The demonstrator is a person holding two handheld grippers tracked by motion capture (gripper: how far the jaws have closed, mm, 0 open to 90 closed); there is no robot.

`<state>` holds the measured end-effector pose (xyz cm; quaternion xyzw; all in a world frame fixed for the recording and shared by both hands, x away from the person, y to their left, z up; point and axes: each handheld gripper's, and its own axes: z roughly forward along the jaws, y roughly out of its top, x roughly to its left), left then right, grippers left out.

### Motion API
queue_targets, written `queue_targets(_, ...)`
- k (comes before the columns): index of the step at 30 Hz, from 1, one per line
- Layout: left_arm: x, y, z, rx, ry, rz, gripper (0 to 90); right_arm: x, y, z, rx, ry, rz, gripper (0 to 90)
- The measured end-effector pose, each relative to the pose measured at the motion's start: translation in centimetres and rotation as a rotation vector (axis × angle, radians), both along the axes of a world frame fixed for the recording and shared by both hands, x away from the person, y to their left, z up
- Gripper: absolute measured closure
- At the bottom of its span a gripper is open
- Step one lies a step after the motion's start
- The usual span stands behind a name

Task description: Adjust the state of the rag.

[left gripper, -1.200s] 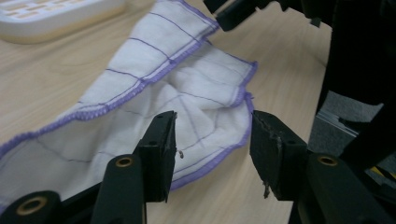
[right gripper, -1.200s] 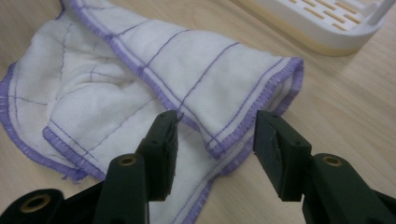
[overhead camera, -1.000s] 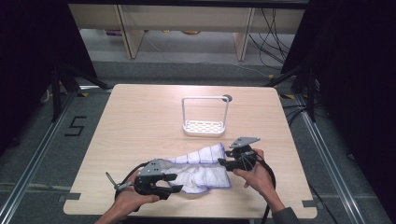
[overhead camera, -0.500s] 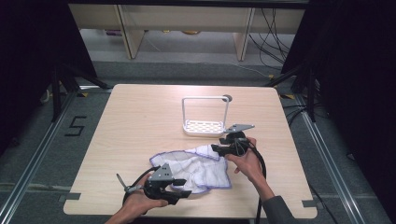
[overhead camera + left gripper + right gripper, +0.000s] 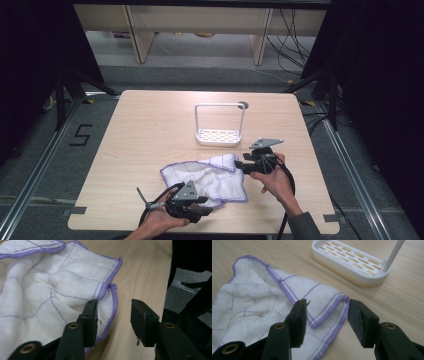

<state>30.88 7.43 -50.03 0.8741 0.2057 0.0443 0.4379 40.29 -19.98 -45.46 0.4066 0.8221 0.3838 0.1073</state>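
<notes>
Cloth (image 5: 205, 177), one white piece with purple-stitched edging, lies rumpled and partly folded over on the tabletop (image 5: 150, 125) toward its near edge, a little right of centre. One white rack (image 5: 219, 125) with a slotted base and a tall hoop handle stands beyond it near the middle, apart from the cloth. Two hand-held grippers work the cloth, one per hand. The left hand-held gripper (image 5: 113, 315) sits at the near edge of the cloth, jaws wide apart with one jaw over the fabric and the hem corner between them, holding nothing. The right hand-held gripper (image 5: 327, 315) is at the cloth's right corner, jaws likewise wide and empty, astride a folded hem. Both placements suggest corners being lined up for a grasp, probably to spread or fold.
</notes>
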Motion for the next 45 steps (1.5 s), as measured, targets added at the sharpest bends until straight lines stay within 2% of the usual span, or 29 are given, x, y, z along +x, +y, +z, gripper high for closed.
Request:
queue_targets(1,0.0,-0.1,-0.1,-0.007,0.004,0.005,69.7,0.0,-0.2,0.0,0.001,-0.028,0.011,50.3)
queue_targets(2,0.2,0.1,-0.2,0.022,-0.012,-0.011,76.8,-0.3,-0.4,0.0,-0.003,-0.018,0.024,50.3)
queue_targets(3,0.2,0.1,-0.2,0.022,-0.012,-0.011,83.9,-0.7,-0.3,0.0,0.016,-0.019,0.017,50.3)
queue_targets(4,0.2,0.1,-0.2,0.016,-0.012,-0.002,83.9,-0.7,-0.3,0.0,0.016,-0.019,0.017,50.3)
queue_targets(5,0.3,0.3,-0.1,0.012,-0.011,-0.01,88.0,-1.6,-0.5,0.0,-0.009,-0.004,0.045,50.4)
queue_targets(6,0.4,0.7,0.3,-0.011,-0.003,-0.002,88.5,-2.3,-0.5,-0.1,-0.007,0.005,0.048,50.4)
queue_targets(8,0.4,0.9,0.4,-0.02,-0.002,0.005,88.7,-2.7,-0.6,-0.2,-0.018,0.003,0.059,50.5)
queue_targets(9,0.5,1.4,0.9,-0.034,-0.004,0.021,88.7,-3.8,-0.8,-0.5,-0.022,0.032,0.071,51.5)
queue_targets(11,0.7,1.9,1.2,-0.053,-0.008,0.027,88.8,-4.7,-0.9,-1.2,-0.028,0.022,0.079,52.8)
queue_targets(14,0.7,2.3,1.3,-0.075,-0.007,0.04,88.7,-5.8,-1.0,-1.8,-0.048,0.042,0.09,55.5)
queue_targets(15,0.8,2.6,1.5,-0.09,0.003,0.054,88.7,-6.1,-1.1,-2.1,-0.061,0.04,0.123,56.3)
queue_targets(17,0.8,2.7,1.6,-0.098,-0.002,0.054,88.7,-6.7,-0.6,-2.8,-0.082,0.036,0.128,58.8)
queue_targets(18,0.8,2.7,1.6,-0.098,-0.002,0.054,88.7,-6.7,-0.6,-2.8,-0.082,0.036,0.128,58.8)
queue_targets(19,1.0,3.0,1.7,-0.087,0.005,0.035,88.7,-7.0,-0.2,-3.2,-0.12,0.042,0.163,61.0)
queue_targets(21,0.9,3.2,1.7,-0.098,-0.005,0.048,88.7,-7.2,0.2,-3.6,-0.131,0.057,0.156,62.0)
queue_targets(23,0.9,3.5,1.8,-0.098,-0.006,0.049,88.7,-7.0,0.3,-3.8,-0.148,0.049,0.166,62.9)
queue_targets(25,1.0,4.1,2.0,-0.085,-0.018,0.055,88.7,-7.1,0.4,-4.1,-0.166,0.064,0.159,66.4)
queue_targets(27,1.0,4.7,2.2,-0.116,-0.015,0.063,88.7,-7.0,0.4,-4.5,-0.182,0.032,0.174,72.0)
queue_targets(28,1.1,4.9,2.2,-0.123,-0.029,0.069,88.7,-7.0,0.3,-4.5,-0.172,0.034,0.164,73.4)
queue_targets(29,1.1,5.3,2.3,-0.124,-0.02,0.069,88.7,-7.0,0.2,-4.5,-0.171,0.039,0.162,76.5)
queue_targets(31,1.1,6.2,2.4,-0.134,-0.028,0.078,88.7,-7.1,0.1,-4.5,-0.198,0.006,0.162,85.2)
queue_targets(33,1.0,6.9,2.4,-0.142,-0.035,0.08,88.7,-7.2,0.0,-4.2,-0.233,0.0,0.173,86.7)
queue_targets(36,0.7,8.0,2.1,-0.179,-0.035,0.092,88.7,-7.1,-0.6,-3.5,-0.211,-0.02,0.175,87.0)
queue_targets(38,0.5,8.9,1.9,-0.173,-0.031,0.101,88.7,-7.5,-1.4,-2.8,-0.191,-0.032,0.167,87.0)
queue_targets(39,0.4,9.3,1.7,-0.179,-0.026,0.105,88.7,-7.9,-2.0,-2.3,-0.178,-0.043,0.141,87.0)
queue_targets(40,0.3,9.6,1.5,-0.185,-0.02,0.107,88.7,-8.5,-2.5,-1.8,-0.172,-0.022,0.127,87.0)
queue_targets(41,0.1,9.8,1.3,-0.186,-0.02,0.102,88.7,-8.8,-2.8,-1.8,-0.16,-0.042,0.121,87.0)
queue_targets(42,-0.1,10.0,1.0,-0.185,-0.02,0.094,88.7,-9.3,-3.2,-1.5,-0.165,-0.026,0.114,87.0)
queue_targets(45,-0.7,10.3,0.3,-0.167,-0.004,0.081,88.6,-10.4,-3.9,-1.9,-0.16,-0.002,0.116,87.1)
